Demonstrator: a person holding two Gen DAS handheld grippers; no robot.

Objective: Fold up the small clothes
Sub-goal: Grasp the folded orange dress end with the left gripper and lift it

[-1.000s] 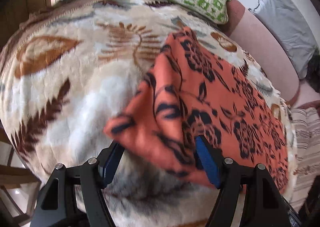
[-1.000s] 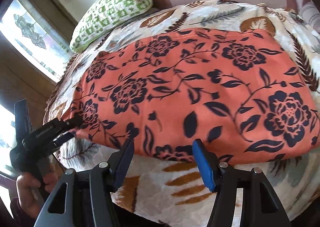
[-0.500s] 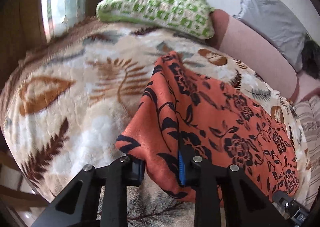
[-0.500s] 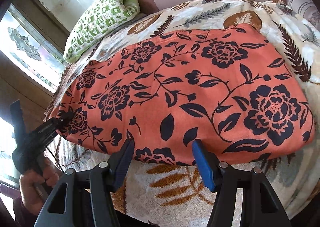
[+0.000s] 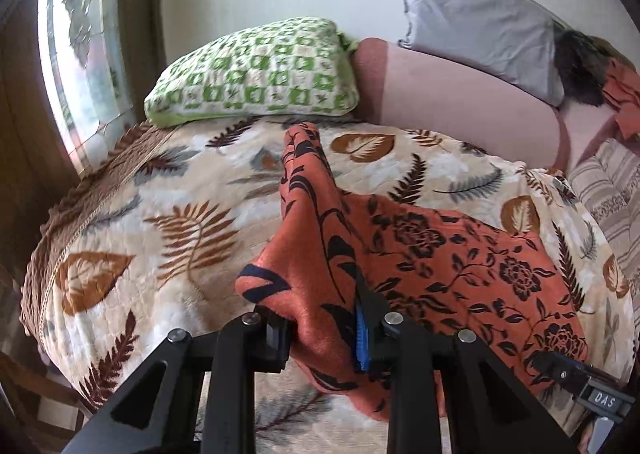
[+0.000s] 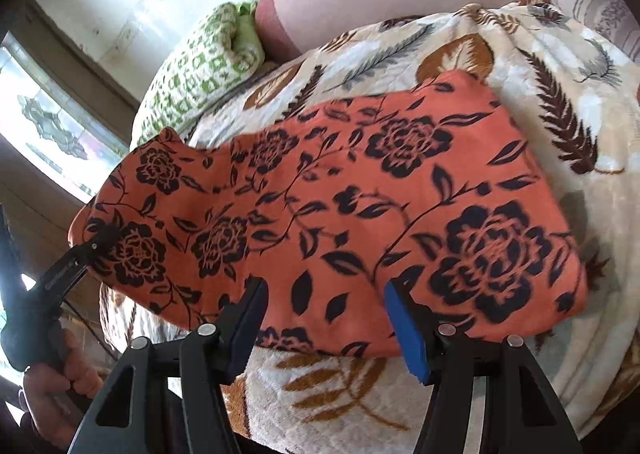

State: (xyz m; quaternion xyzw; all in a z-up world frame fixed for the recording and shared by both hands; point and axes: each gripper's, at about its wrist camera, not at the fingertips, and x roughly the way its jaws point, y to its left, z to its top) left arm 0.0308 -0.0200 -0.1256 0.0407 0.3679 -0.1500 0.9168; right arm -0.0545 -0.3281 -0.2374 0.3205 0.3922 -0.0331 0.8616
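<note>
I am now clamping my left gripper [image 5: 320,328] on the near corner of the orange cloth with black flower print [image 5: 460,266], where a second ago its jaws were standing wide around that edge. That corner is now rising off the cream leaf-patterned blanket [image 5: 160,214], so I judge the first fold is starting. The rest of the cloth is lying flat on the blanket. My right gripper [image 6: 326,318] is hovering half open at the cloth's near edge, gripping nothing, closer in than before
</note>
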